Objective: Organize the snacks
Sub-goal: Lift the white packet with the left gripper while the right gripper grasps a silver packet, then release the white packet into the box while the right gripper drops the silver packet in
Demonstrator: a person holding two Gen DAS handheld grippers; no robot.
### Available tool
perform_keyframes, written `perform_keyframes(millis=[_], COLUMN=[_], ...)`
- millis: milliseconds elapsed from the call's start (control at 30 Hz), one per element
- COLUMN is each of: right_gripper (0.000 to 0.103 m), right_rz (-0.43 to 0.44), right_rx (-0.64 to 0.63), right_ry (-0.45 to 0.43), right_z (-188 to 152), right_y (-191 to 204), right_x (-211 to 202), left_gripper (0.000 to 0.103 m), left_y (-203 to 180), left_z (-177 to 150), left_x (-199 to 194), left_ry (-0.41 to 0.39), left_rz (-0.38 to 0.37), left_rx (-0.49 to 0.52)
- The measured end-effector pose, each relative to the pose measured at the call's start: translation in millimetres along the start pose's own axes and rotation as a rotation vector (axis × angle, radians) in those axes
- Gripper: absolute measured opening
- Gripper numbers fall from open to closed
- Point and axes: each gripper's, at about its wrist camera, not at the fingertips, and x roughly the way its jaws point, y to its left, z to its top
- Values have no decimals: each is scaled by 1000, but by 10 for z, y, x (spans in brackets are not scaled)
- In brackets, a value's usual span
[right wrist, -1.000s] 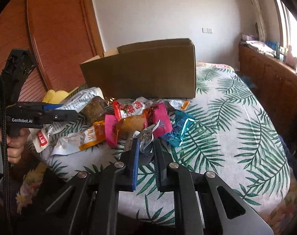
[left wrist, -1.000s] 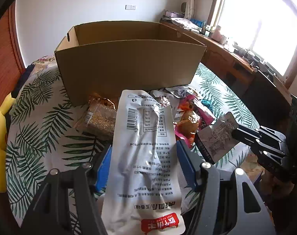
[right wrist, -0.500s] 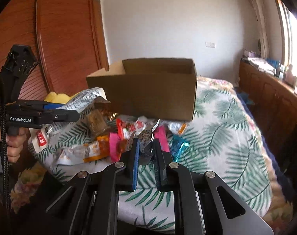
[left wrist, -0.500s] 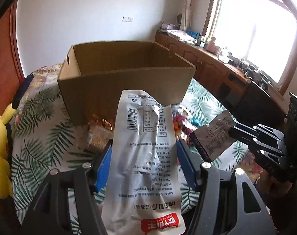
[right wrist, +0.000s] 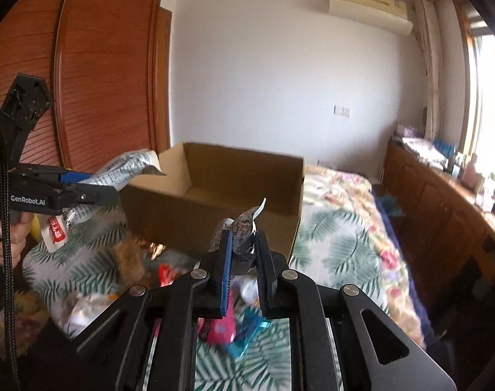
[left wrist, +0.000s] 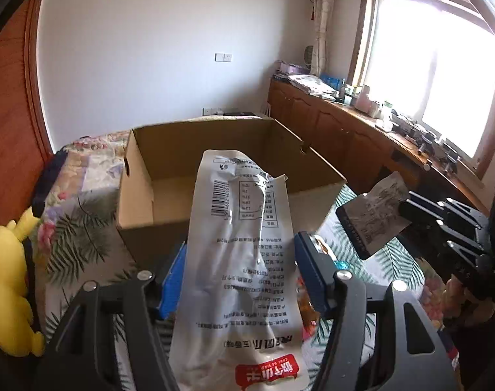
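A: Left gripper (left wrist: 237, 267): you have it clenched on the long white pouch (left wrist: 239, 247). Blue pads (left wrist: 174, 273) press both long edges. Red label sits at the near end, barcode at the far end.

B: Where does the pouch point?

A: Toward the box (left wrist: 143, 202). Its far end overlaps the box's near wall in the left wrist view. From the right wrist view the pouch (right wrist: 127, 169) hangs in the air just left of the box (right wrist: 280, 195), clear of the bed.

B: And your right gripper (right wrist: 242, 254)?

A: Pinched tight on a small silver packet (right wrist: 244, 228), crumpled between the pads, its top corner sticking up. In the left view the same packet (left wrist: 374, 215) juts out of the right gripper (left wrist: 407, 208), to the right of the box and near it.

B: Box state?

A: Open top, upright on the leaf-print bedspread (right wrist: 338, 238). The inside that shows is bare cardboard.

B: Remaining snacks?

A: A loose pile (right wrist: 234, 332) lies on the bedspread in front of the box, below your right gripper. Pink and teal wrappers show, and something red; the rest is blurred, I cannot tell what.

B: Anything else?

A: A yellow plush toy (left wrist: 9, 290) at the left edge of the bed. Your hand (right wrist: 12, 238) grips the left handle.
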Motion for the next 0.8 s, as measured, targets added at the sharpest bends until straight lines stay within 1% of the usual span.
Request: perform_keyframes(millis=[200,400,700,800], right_gripper=[11,11,11,11], right_rz=[-9,-24,-35,-42], right_rx=[-8,-31,-3,14], right_ry=[-25,-14,15,35], right_z=[281,470,591,581], right_y=[-10,25,-9,-55], right_x=[152,453,824,943], left_gripper=[62,62,62,62], left_y=[79,151,219,222], left_z=[226,422,659,727], left_x=[131,324,644,763], left_ry=[-6,-6,16,25], left_rz=[15,42,83,104], left_rx=[-5,-16,-33,-30])
